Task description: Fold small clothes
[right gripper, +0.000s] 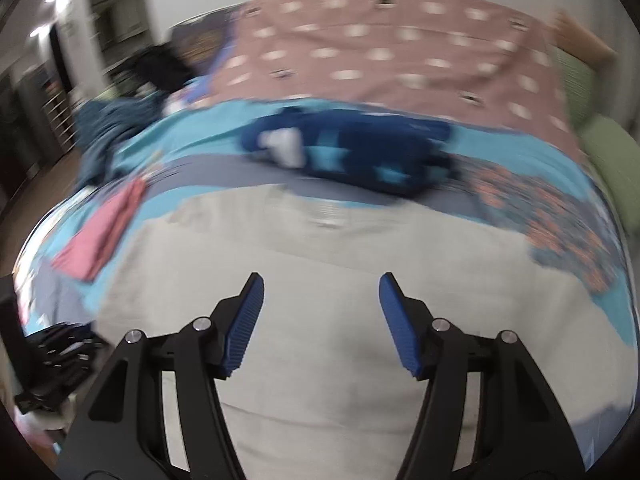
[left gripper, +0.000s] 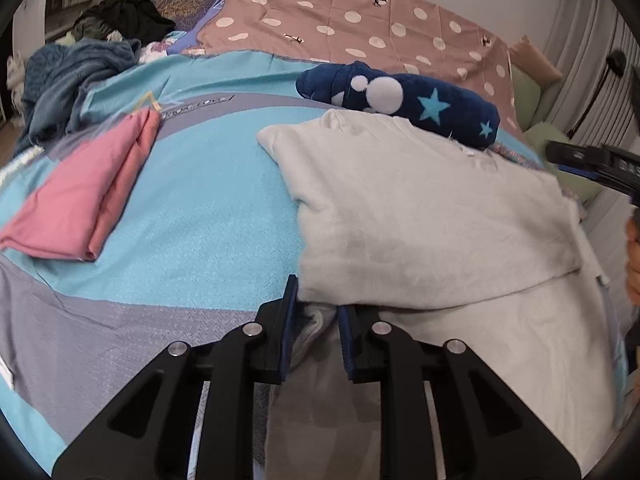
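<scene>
White garment (left gripper: 420, 216) — a soft, fleecy top, already doubled over once so that an upper layer ends in a fold line above a lower layer — is spread on the turquoise and grey bedspread (left gripper: 192, 216), at the near right of the bed. Its near left edge is pinched between the pads of the left gripper (left gripper: 316, 312), whose jaws are drawn close with a bunch of cloth caught between them; the hold appears meant to anchor or lift that edge for the next fold. The right gripper (right gripper: 322, 280) is held above the pale fabric with its jaws spread wide and nothing between them, and its view is smeared by motion, so contact with the cloth cannot be judged. A pink folded garment (left gripper: 84, 196) is laid well apart to the left, seemingly set aside as finished. A navy starred garment (left gripper: 404, 100) is lying just beyond the white one, touching its far edge, and unsorted dark clothes (left gripper: 120, 20) are heaped at the far left corner — likely still awaiting folding.
</scene>
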Motion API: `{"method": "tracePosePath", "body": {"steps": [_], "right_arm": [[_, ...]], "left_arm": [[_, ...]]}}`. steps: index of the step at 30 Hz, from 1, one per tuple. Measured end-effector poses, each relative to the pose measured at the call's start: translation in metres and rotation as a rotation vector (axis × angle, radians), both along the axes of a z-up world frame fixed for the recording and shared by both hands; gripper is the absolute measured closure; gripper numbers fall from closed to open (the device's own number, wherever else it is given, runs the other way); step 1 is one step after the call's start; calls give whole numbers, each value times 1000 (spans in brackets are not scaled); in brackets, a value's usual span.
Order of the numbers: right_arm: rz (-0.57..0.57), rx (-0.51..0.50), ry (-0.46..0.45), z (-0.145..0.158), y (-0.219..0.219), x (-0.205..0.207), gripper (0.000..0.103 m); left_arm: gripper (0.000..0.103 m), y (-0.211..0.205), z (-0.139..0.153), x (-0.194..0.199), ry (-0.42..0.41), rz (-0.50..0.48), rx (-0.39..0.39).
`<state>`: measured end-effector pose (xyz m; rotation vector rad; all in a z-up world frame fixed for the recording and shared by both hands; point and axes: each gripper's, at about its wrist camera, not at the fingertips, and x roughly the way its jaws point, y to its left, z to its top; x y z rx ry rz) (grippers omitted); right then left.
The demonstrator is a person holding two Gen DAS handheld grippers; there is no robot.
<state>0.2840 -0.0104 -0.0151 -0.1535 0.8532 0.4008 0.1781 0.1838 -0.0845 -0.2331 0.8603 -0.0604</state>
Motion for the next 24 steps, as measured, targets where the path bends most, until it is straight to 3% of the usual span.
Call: {"method": "tracePosePath", "body": {"steps": [2,8,12,13,15,16,22,24], "right_arm": [[99,-53,7,-3,51,9,25],[240,-144,62,-23,175,43,25],[331,-314,106,-52,238,59,29],[334,-366,107,-59,248,61,32],[336,-462,137,-78,262,66,63],[328,-478,170,-87,264,69,99],[219,-281,161,-77,261,94,102],[257,-169,143,-73,254,94,103]], "left_arm": [[83,4,-4,-2,-8,4,-41],[84,10,-6,-3,-19,5,-97],[86,13,-7,-3,-21,13,-121],[87,13,-6,-3,-22,15,-119],[90,12,-5,-5,-25,27,-107],[91,11,-5,-6,-27,35,-96],[94,7,-1,-13,-19,72,-26],[94,7,-1,-15,-9,80,-4]]}}
